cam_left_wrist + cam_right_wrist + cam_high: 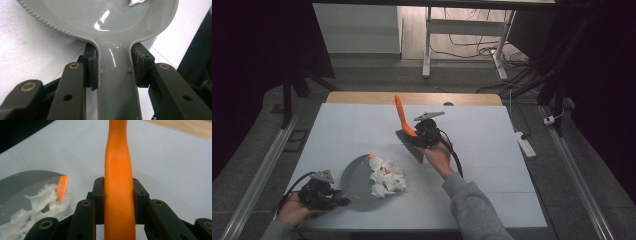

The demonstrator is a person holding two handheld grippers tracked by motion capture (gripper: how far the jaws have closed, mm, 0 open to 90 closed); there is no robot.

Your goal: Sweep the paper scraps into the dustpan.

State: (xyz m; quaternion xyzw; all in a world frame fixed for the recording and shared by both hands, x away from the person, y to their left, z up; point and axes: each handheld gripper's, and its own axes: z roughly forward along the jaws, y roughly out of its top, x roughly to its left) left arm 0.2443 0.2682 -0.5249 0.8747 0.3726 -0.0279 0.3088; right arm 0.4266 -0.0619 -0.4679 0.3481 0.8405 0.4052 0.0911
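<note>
A grey dustpan (356, 177) lies flat at the front left of the white table, with crumpled white paper (387, 179) and a small orange piece (372, 156) along its right lip. My left gripper (332, 197) is shut on the dustpan's handle (116, 77), which sits squeezed between both pads (91, 66). Toward the table's middle, my right gripper (416, 136) is shut on a brush's orange handle (119, 177), which points up and away. The brush's dark head (410, 146) hangs below the gripper, right of the pan. The paper (37, 205) shows at lower left in the right gripper view.
The white table cover (492, 150) ends at a wooden strip (412, 98) on the far side. A power strip (525, 143) lies on the floor to the right. Desk legs (427, 45) and cables stand behind the table.
</note>
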